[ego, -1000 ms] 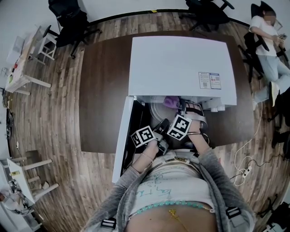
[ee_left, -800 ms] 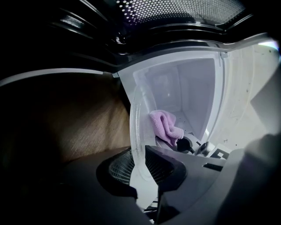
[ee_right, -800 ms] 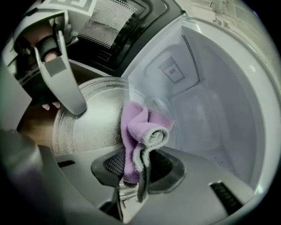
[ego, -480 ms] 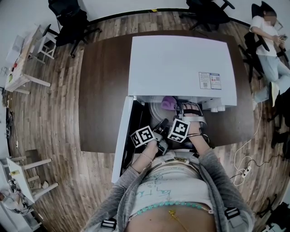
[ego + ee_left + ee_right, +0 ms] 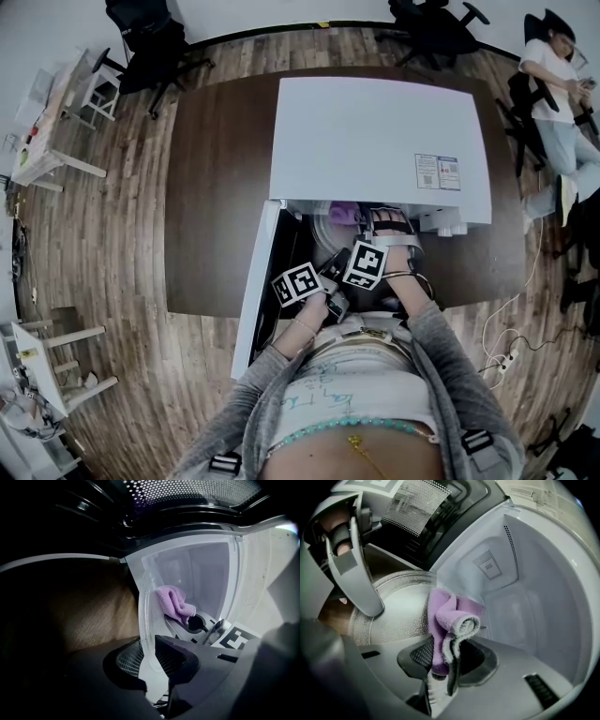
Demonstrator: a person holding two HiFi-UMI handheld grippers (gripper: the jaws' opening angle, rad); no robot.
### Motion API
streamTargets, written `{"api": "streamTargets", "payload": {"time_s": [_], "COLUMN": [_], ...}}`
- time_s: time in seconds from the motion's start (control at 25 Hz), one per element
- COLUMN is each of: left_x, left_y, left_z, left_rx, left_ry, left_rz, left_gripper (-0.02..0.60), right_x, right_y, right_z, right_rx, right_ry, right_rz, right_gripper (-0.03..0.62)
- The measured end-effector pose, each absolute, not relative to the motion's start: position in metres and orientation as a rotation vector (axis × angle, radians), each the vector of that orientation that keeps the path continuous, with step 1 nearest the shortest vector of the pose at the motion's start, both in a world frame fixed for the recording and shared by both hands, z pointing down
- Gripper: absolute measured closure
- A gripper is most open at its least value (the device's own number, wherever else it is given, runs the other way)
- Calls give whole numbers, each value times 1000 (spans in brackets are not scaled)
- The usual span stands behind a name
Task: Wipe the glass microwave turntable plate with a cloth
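One unreadable sticker [image 5: 434, 172] atop microwave [image 5: 375, 131]; R gripper [image 5: 449, 662] clamps cloth [image 5: 451, 616].

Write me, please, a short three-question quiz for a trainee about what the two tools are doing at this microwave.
1. Multiple choice: what is the left tool clamped on?
A. the rim of the glass turntable plate
B. the microwave door
C. nothing
2. True or false: the right tool is empty.
3. Short answer: what colour is the cloth?

Key: 1 A. 2 False, it is shut on the cloth. 3 Purple.
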State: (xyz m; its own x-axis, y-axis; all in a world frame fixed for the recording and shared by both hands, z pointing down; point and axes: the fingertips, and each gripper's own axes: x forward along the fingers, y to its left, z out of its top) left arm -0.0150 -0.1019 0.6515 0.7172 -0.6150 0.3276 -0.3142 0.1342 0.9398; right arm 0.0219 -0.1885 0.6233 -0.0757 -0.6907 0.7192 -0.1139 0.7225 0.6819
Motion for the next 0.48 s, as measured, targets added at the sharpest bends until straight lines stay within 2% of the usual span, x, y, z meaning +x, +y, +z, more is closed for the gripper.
{"api": "streamTargets", "payload": {"time_s": [0.48], "left_x": [-15], "left_y": [-102], "left_z": [652], "left_rx": [1465], "left_ry": [-808], "left_rz": [-258], "left_gripper": [517], "right_x": [52], "right_y": [-209], "right_z": [618], "right_rx": [715], "right_ry": [-1515], "right_rz": [-489], "right_gripper": [476]}}
